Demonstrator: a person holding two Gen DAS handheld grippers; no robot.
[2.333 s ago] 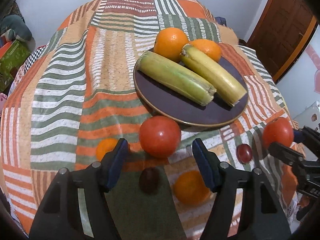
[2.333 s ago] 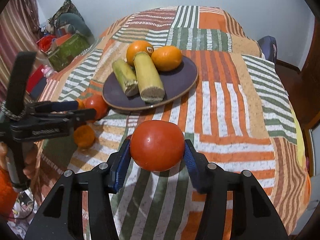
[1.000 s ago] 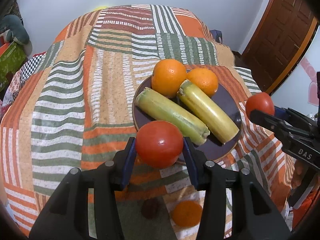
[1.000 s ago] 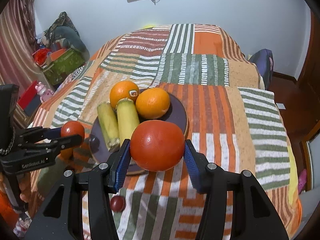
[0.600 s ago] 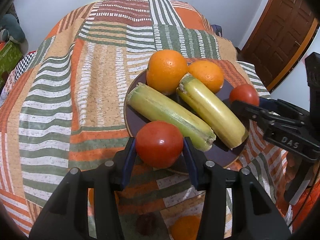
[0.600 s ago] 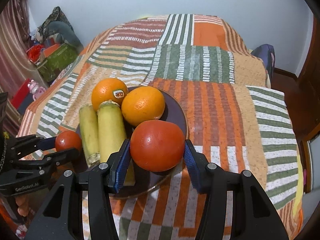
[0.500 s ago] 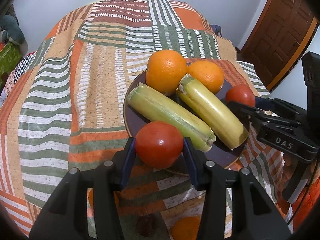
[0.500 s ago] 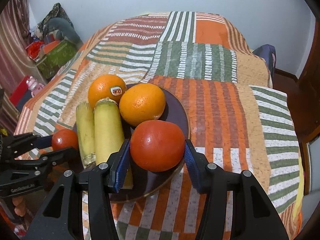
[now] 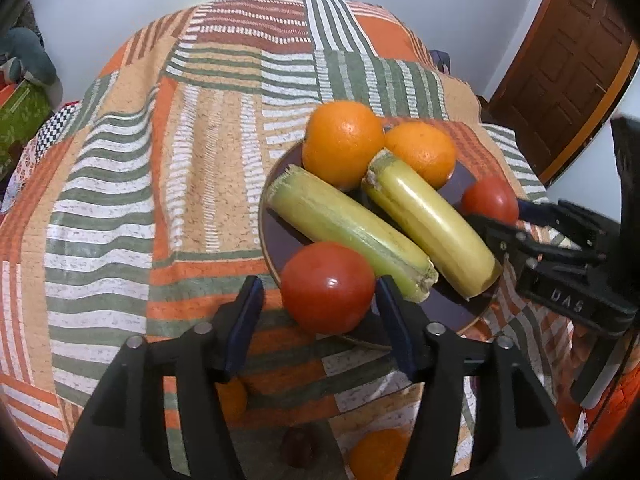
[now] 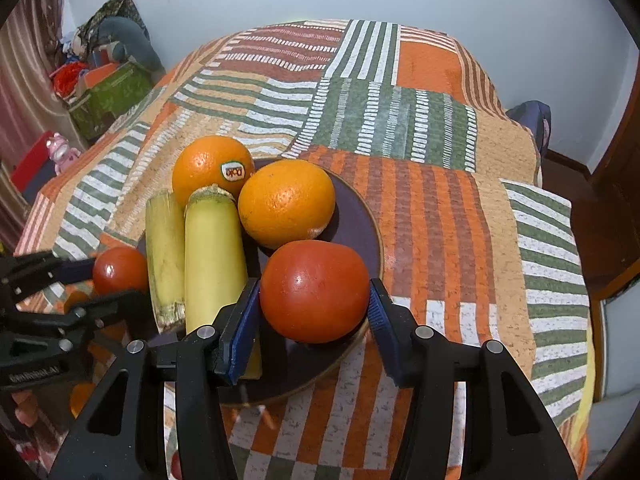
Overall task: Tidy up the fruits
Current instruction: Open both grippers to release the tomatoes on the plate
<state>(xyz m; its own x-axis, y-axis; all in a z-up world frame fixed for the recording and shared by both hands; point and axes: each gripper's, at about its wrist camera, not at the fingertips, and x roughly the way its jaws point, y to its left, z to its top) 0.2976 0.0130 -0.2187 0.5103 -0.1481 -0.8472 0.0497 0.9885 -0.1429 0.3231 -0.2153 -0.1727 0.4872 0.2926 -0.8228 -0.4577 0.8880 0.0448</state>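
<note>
A dark round plate point(image 9: 456, 308) on the patchwork bedspread holds two oranges point(image 9: 344, 142) and two yellow-green cane pieces point(image 9: 348, 228). In the left wrist view my left gripper point(image 9: 320, 312) stands open around a red tomato point(image 9: 328, 286) at the plate's near left rim, with a gap beside each pad. In the right wrist view my right gripper point(image 10: 314, 312) is open around a second red tomato point(image 10: 314, 290) over the plate's point(image 10: 360, 216) right part, pads just off it. Each gripper shows in the other view with its tomato point(image 10: 120, 270) point(image 9: 490, 200).
Small oranges point(image 9: 376, 452) and a dark plum point(image 9: 298, 444) lie on the bedspread in front of the plate. A wooden door point(image 9: 560, 80) stands to the right. A green box point(image 10: 112, 96) and clutter sit left of the bed.
Both grippers carried their tomatoes to the plate. In the last half second both sets of jaws opened off the tomatoes, the left more widely.
</note>
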